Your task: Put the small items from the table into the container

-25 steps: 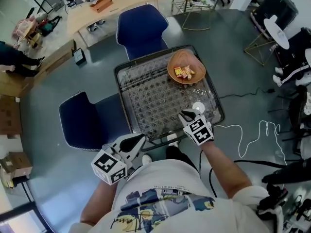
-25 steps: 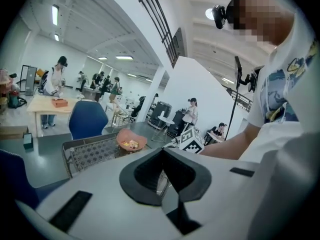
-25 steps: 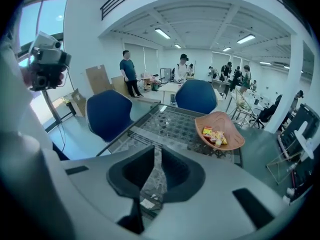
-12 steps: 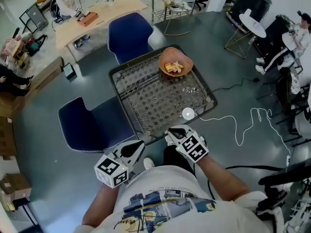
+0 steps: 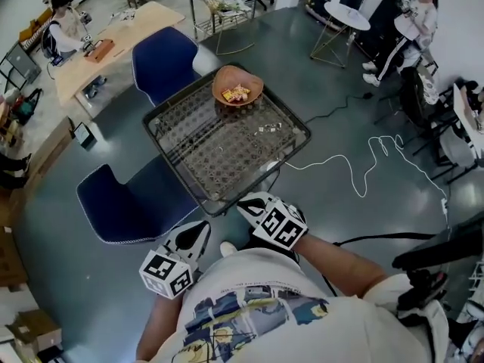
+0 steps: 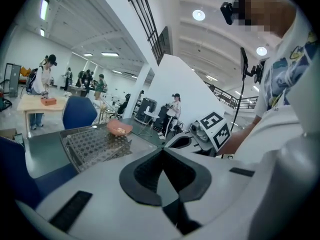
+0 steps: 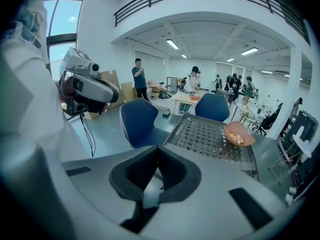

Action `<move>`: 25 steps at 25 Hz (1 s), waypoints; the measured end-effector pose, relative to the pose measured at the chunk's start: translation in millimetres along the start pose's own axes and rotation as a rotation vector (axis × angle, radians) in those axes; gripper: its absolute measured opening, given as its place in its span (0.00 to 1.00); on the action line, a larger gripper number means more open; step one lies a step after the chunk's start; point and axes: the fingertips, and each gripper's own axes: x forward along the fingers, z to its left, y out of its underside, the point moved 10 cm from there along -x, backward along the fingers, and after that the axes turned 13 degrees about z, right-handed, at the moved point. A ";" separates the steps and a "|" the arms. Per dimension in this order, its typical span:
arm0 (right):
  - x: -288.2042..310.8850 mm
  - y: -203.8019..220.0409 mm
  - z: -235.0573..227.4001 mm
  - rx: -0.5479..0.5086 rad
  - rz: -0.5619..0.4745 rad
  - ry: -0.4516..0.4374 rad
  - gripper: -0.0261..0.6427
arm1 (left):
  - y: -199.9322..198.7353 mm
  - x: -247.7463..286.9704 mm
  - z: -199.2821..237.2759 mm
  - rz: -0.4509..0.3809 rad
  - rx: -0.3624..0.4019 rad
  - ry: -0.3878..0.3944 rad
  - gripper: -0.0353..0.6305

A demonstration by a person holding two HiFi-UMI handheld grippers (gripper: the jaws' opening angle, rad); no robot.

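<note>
Both hands are hanging low in the head view, tucked close to the person's body and short of the table. The left gripper (image 5: 201, 229) is sitting at lower left, its jaws pressed together at the tips with nothing between them, as its own view shows. The right gripper (image 5: 246, 203) is hovering just below the table's near corner at the centre of the frame. Its jaws are meeting too, and nothing is showing between the pads.

The mesh-topped table (image 5: 189, 127) is lying in the upper middle of the frame. The orange bowl (image 5: 220, 82) is resting on its far corner, and a little heap of yellow and red pieces (image 5: 238, 93) is sitting inside it. A few small items (image 5: 270, 128) are lying loose on the tabletop toward its right edge, below the bowl in the picture and well apart from both grippers. A pale round piece (image 5: 271, 166) is showing at the near right edge, though it is too small to make out.

One blue chair (image 5: 162, 59) is standing beyond the table at upper left, and another (image 5: 125, 203) is sitting left of the near corner. A white cable (image 5: 355, 174) is trailing over the floor at right.
</note>
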 end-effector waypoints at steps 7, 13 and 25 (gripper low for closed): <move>-0.6 -6.4 16.8 -0.035 -0.011 -0.018 0.05 | 10.9 -12.5 -3.1 -0.010 0.002 -0.018 0.07; 2.0 -19.1 21.4 -0.070 -0.014 -0.043 0.05 | 12.8 -19.4 0.0 -0.018 -0.022 -0.035 0.07; 8.7 -29.0 21.6 -0.100 -0.022 -0.056 0.05 | 14.6 -18.1 6.8 -0.023 -0.030 -0.044 0.07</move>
